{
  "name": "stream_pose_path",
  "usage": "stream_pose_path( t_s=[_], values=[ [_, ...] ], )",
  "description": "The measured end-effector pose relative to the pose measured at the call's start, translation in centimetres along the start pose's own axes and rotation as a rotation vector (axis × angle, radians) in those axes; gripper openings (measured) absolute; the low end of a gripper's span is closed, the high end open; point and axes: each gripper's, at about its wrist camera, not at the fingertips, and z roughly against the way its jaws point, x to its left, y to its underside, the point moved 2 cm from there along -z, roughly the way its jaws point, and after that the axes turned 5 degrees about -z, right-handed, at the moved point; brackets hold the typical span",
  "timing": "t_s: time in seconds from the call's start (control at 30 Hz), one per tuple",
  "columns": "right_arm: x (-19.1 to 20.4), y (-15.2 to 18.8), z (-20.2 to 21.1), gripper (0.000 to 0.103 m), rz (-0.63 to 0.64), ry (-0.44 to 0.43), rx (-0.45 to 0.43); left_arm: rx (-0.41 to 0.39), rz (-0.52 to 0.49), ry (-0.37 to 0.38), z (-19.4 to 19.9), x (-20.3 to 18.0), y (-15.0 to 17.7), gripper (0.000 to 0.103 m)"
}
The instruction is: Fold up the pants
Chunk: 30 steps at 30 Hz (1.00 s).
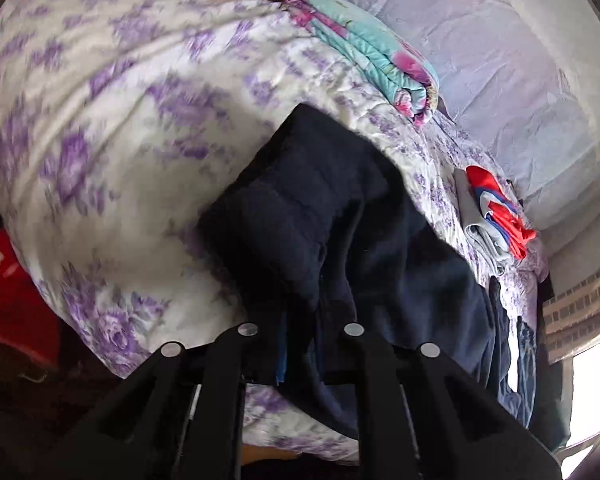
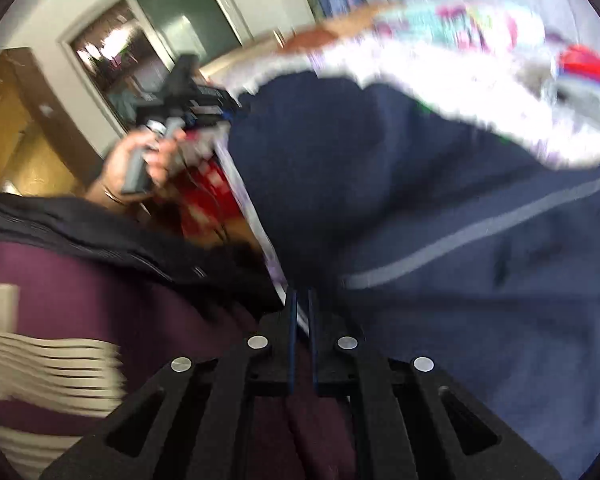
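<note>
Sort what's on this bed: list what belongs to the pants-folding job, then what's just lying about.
Job:
- navy pants
- left gripper, shut on the pants
- right gripper, nearly closed beside the fabric; grip unclear

Lying about:
- floral bedspread
- folded teal quilt
- red, blue and grey clothes pile

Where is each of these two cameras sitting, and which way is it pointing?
Left wrist: rides the left gripper, looking along its fingers over the navy pants onto the floral bedspread.
Right wrist: rides the right gripper, facing across the pants toward the person's left hand and maroon clothing.
Shared: pants, bedspread, red clothes.
</note>
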Motion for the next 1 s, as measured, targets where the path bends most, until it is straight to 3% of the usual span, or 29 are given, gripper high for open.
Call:
stream_pose_path(
  t_s=[0.07, 0.13, 0.17, 0.23, 0.27, 0.37, 0.4, 0.47, 0.57, 0.6, 0.67, 0.7, 0.73, 0.77, 0.8, 0.87, 1.0],
  values=[
    [-0.5, 0.2, -1.1, 0.006, -0.021, 0.032, 0.033, -0.022, -0.01, 0.005, 0.7, -0.3, 0.1, 0.011],
    [-0.2, -0.2, 0.0, 0.009, -0.014, 0.035, -0.001, -0.007, -0.029, 0.004, 1.5, -1.0, 0.2, 0.024],
    [-0.1, -0.5, 1.0, 0.018, -0.007, 0.043, -0.031, -0.008, -0.038, -0.001, 2.2, -1.4, 0.3, 0.029],
    [-0.5, -1.4, 4.1, 0.083, -0.032, 0.105, -0.148, -0.068, -0.084, -0.03, 4.9, -2.6, 0.7, 0.052],
    [-1.2, -2.0, 6.3, 0.091, -0.063, 0.175, -0.245, -0.112, -0.11, -0.044, 6.4, -3.4, 0.8, 0.056],
    [-4.9, -4.2, 11.9, 0.099, -0.218, 0.342, -0.441, -0.233, -0.21, -0.05, 10.2, -6.6, 1.0, 0.078],
    [-6.2, -5.2, 13.0, 0.099, -0.279, 0.407, -0.474, -0.244, -0.241, -0.027, 10.6, -7.9, 1.0, 0.083],
    [-8.8, -8.1, 13.4, 0.099, -0.369, 0.599, -0.471, -0.214, -0.292, 0.035, 9.3, -10.2, 1.2, 0.084],
    [-12.8, -13.0, 9.4, 0.099, -0.379, 0.823, -0.29, -0.091, -0.325, 0.115, 4.1, -12.7, 2.5, 0.083],
    [-14.0, -14.1, 7.5, 0.099, -0.385, 0.87, -0.233, -0.043, -0.33, 0.143, 2.3, -13.2, 3.1, 0.083],
    [-16.2, -15.2, 4.1, 0.087, -0.412, 0.905, -0.147, 0.033, -0.335, 0.156, -0.8, -13.6, 4.6, 0.083],
    [-17.7, -14.9, 3.1, 0.064, -0.439, 0.918, -0.094, 0.057, -0.332, 0.161, -1.8, -13.5, 5.0, 0.083],
    [-18.9, -14.4, 1.8, 0.022, -0.472, 0.929, -0.033, 0.08, -0.323, 0.164, -2.9, -13.1, 5.5, 0.083],
    [-19.9, -13.6, 1.1, 0.018, -0.51, 0.894, 0.007, 0.088, -0.321, 0.164, -3.4, -12.7, 5.7, 0.083],
    [-19.5, -13.2, 1.4, 0.005, -0.511, 0.882, -0.037, 0.089, -0.322, 0.171, -3.6, -12.5, 6.0, 0.083],
    [-18.0, -11.6, 4.7, 0.005, -0.529, 0.891, -0.155, 0.085, -0.345, 0.191, -3.4, -12.3, 6.2, 0.083],
    [-11.9, -3.8, 15.5, 0.005, -0.597, 0.895, -0.54, 0.088, -0.375, 0.206, -4.0, -12.3, 6.2, 0.084]
  ],
)
